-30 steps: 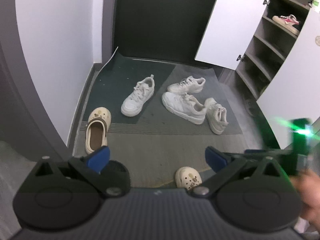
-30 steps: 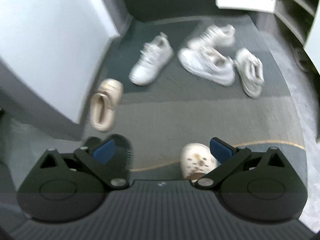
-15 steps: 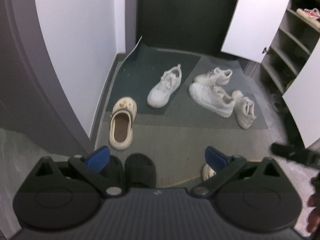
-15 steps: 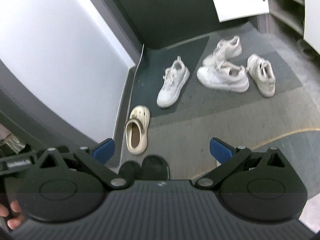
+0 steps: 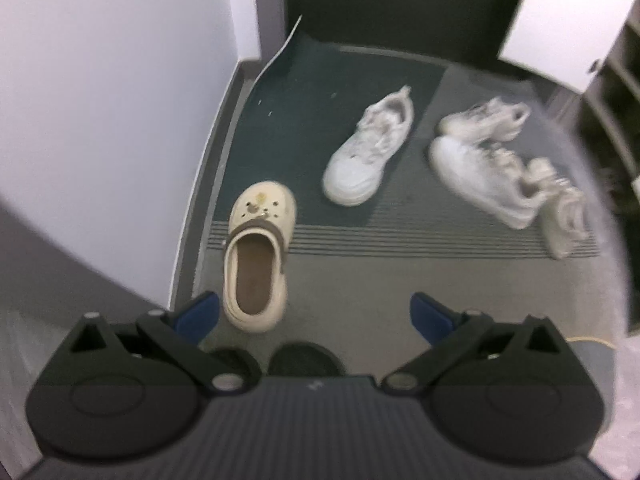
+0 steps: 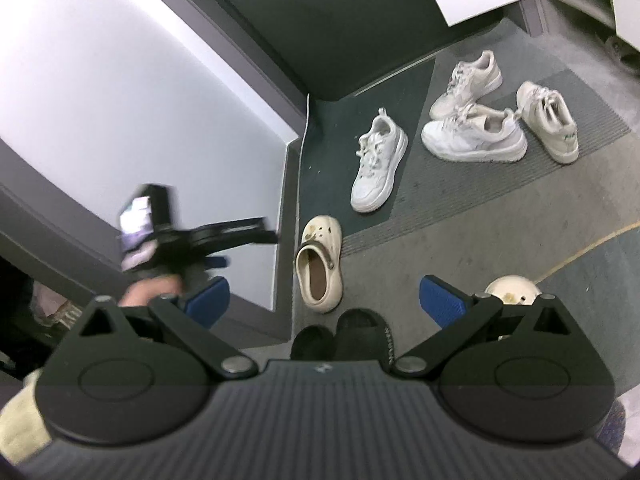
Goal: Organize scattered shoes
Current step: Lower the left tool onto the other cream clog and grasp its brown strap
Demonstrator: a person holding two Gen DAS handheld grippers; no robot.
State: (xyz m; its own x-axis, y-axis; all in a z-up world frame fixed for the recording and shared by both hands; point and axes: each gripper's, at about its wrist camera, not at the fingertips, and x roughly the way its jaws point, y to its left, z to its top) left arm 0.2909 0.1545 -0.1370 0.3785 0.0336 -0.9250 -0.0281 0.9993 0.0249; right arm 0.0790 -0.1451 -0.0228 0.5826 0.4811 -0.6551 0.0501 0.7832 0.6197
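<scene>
Shoes lie scattered on grey mat (image 5: 400, 280), blurred; both claws (image 5: 316, 312) (image 6: 324, 296) spread, empty

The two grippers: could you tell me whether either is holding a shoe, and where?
Nothing is held: left gripper and right gripper are open and empty.

Dim indoor light, motion blur, fisheye warp

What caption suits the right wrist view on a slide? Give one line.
Open right gripper above a cream clog, four white sneakers scattered on the mats beyond, left gripper alongside.
</scene>
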